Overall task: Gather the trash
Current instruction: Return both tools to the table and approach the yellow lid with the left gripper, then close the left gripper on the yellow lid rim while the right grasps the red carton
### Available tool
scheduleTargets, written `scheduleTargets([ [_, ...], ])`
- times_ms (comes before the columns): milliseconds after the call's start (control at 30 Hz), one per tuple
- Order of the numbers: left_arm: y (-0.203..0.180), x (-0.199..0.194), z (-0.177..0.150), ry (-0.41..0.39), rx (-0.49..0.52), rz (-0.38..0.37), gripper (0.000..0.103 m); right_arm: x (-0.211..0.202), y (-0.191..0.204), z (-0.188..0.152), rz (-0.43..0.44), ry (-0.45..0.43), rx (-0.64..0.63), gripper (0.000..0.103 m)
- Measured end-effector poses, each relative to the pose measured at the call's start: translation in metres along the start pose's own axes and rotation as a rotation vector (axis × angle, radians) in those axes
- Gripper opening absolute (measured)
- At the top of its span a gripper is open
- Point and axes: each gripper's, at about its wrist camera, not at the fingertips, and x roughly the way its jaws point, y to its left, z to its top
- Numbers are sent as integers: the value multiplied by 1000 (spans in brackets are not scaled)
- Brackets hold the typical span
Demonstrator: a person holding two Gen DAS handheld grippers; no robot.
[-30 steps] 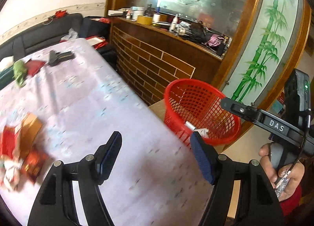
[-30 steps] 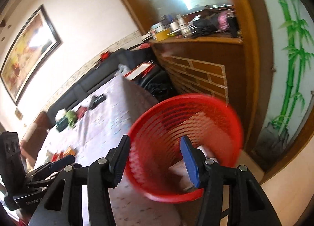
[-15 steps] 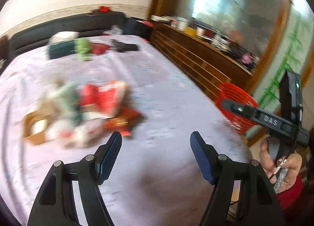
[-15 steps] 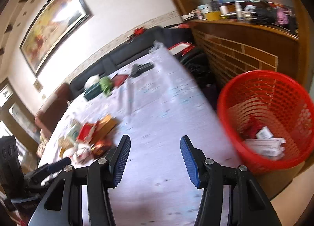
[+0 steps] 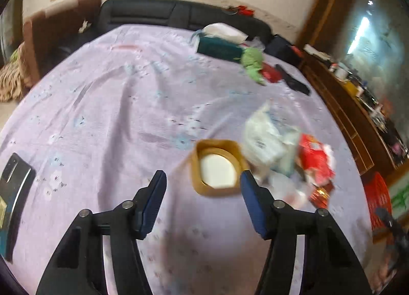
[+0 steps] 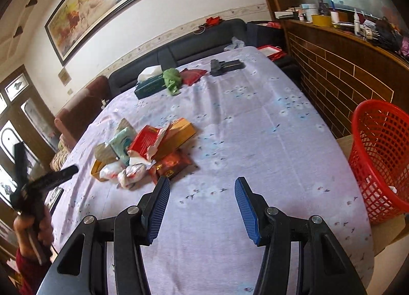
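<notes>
The left tongs [image 5: 203,194] have swung away from the red basket [image 6: 381,162] and now hover, released and empty, over the trash pile [image 6: 145,149] near the worktop's [image 6: 255,121] left edge, with the tan box [image 5: 217,167] lying between their tips. That suggests the next piece is about to be picked. The right tongs [image 6: 202,204] have pulled back from the basket too, spread wide and carrying nothing, above bare cloth near the front edge. The basket stands just off the right edge. Blur smears the left view, so the white wrappers [image 5: 265,136] are probably plastic bags. The basket's contents are mostly hidden.
</notes>
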Motion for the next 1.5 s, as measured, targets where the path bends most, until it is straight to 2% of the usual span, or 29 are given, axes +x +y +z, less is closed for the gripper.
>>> scheduleTargets([
  [67,4,18,5,40,-21,-13,50,1,2,-2,1,6,-4,57],
  [133,4,33,8,66,-7,-19,47,1,2,-3,-3,10,-5,57],
  [167,3,41,9,79,-5,-2,39,1,2,-3,-5,11,-4,57],
  [200,1,49,9,96,-5,9,34,2,1,-3,-7,13,-3,57],
  [233,0,56,8,112,-1,0,27,2,1,-3,-9,14,-2,57],
  [267,-1,62,8,124,0,-6,24,2,0,-2,-13,15,0,57],
  [433,-16,68,5,60,74,53,24,9,7,5,-11,27,-14,57],
  [500,-16,68,3,35,80,55,12,13,14,9,1,32,-23,57],
  [567,-11,67,2,19,67,33,10,22,23,17,41,37,-22,57],
  [633,-8,63,3,-8,69,46,9,32,29,23,63,42,-12,57],
  [833,1,44,7,-113,34,47,9,99,43,46,106,94,65,57],
  [933,7,39,9,-140,7,53,9,125,46,52,130,119,99,56],
  [1000,9,39,10,-140,-5,47,9,140,47,54,121,142,124,49],
  [1067,8,38,10,-149,1,54,9,153,48,53,138,172,139,32],
  [1133,5,35,10,-167,12,65,9,160,49,51,135,191,132,23],
  [1167,4,33,10,-177,14,64,9,162,51,49,131,192,119,13],
  [1267,4,27,10,-214,14,78,9,156,54,47,116,141,74,5],
  [1367,4,23,10,-234,13,88,9,142,53,45,132,15,54,5],
  [1500,1,24,10,-235,27,97,9,132,50,43,143,-64,40,4],
])
